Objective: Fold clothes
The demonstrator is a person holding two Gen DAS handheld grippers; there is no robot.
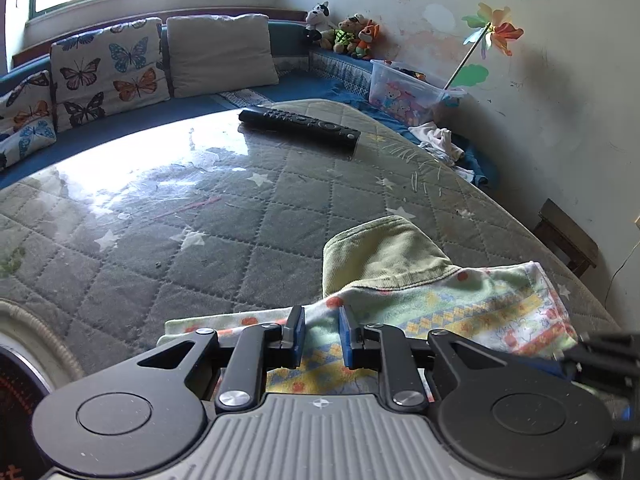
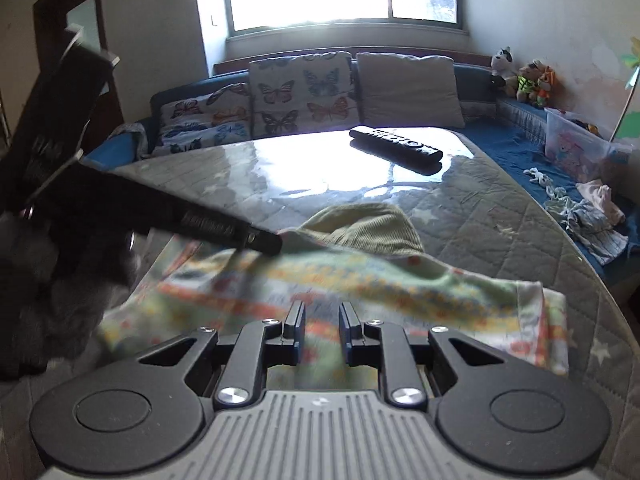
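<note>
Patterned garment lay at the near edge of the quilted table, its olive ribbed part toward the centre. Left gripper sat over the near hem, jaws apart with fabric between them, not pinched. Right gripper likewise spread over the cloth, blurred there. Remote rested near the far edge. Only the right view showed the left tool's black body from outside; only the left view showed the pinwheel.
</note>
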